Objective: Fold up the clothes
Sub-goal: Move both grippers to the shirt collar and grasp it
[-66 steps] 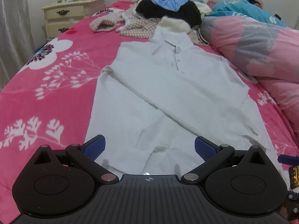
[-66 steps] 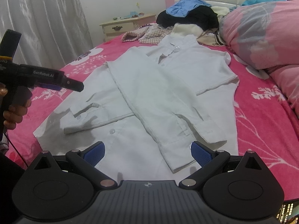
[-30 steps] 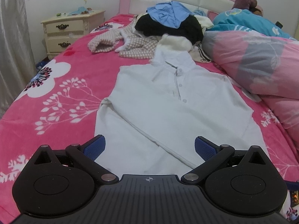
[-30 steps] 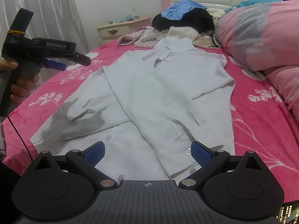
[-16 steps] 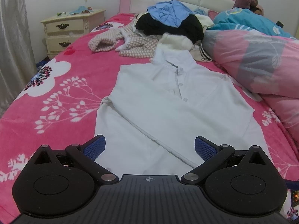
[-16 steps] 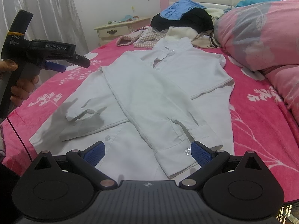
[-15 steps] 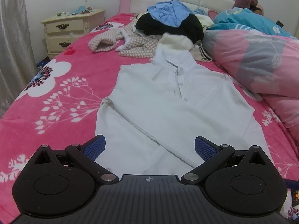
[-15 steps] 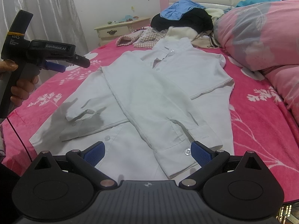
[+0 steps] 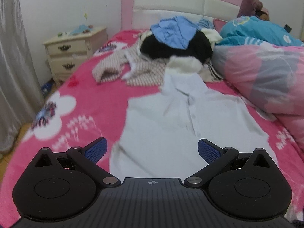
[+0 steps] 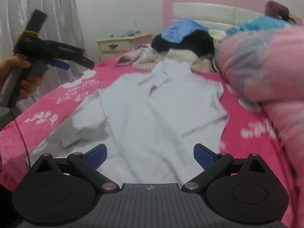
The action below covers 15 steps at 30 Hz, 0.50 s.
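No text, brand or number can be read in either view. The left gripper (image 10: 57,57), seen from the right wrist camera, carries pale lettering on its black side, but it is smeared by blur and cannot be made out. The only clear mark is a small crosshair sign on the ribbed front plate of each gripper body.

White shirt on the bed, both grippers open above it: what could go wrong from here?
1. The white shirt has sleeves folded loosely across its front; a grab from the right gripper may pinch several layers and undo them.
2. The collar touches the clothes pile; lifting could drag it.
3. The pink duvet crowds the shirt's right edge.
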{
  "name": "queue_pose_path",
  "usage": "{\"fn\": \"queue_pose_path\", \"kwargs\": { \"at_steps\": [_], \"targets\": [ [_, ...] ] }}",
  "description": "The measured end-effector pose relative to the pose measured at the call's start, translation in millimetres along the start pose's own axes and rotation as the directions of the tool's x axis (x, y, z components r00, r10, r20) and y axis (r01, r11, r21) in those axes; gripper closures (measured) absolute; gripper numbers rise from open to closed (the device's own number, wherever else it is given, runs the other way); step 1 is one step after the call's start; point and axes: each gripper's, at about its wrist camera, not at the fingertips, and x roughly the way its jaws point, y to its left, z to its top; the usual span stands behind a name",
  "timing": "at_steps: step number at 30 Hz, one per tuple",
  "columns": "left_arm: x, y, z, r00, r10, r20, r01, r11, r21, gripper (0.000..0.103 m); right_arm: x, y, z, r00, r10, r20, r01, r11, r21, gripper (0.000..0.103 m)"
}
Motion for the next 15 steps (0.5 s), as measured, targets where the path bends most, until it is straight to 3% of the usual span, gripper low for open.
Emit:
{"fn": "queue_pose_path", "kwargs": {
  "at_steps": [7,12,15],
  "targets": [
    [60,7,37,0.998,-0.023,0.055,0.023,1.0,0.013,0.0,40,-34,81,0.996,0.029,-0.088,-0.041,0.99,-0.137,0.004],
    [115,15,59,0.995,-0.064,0.074,0.064,0.998,-0.003,0.0,123,-59,130,0.993,0.003,-0.117,-0.026,0.981,-0.191,0.006],
    [152,26,67,0.992,-0.101,0.076,0.105,0.993,-0.048,0.001,176,-79,153,0.995,0.002,-0.097,-0.018,0.987,-0.159,0.007]
  ]
}}
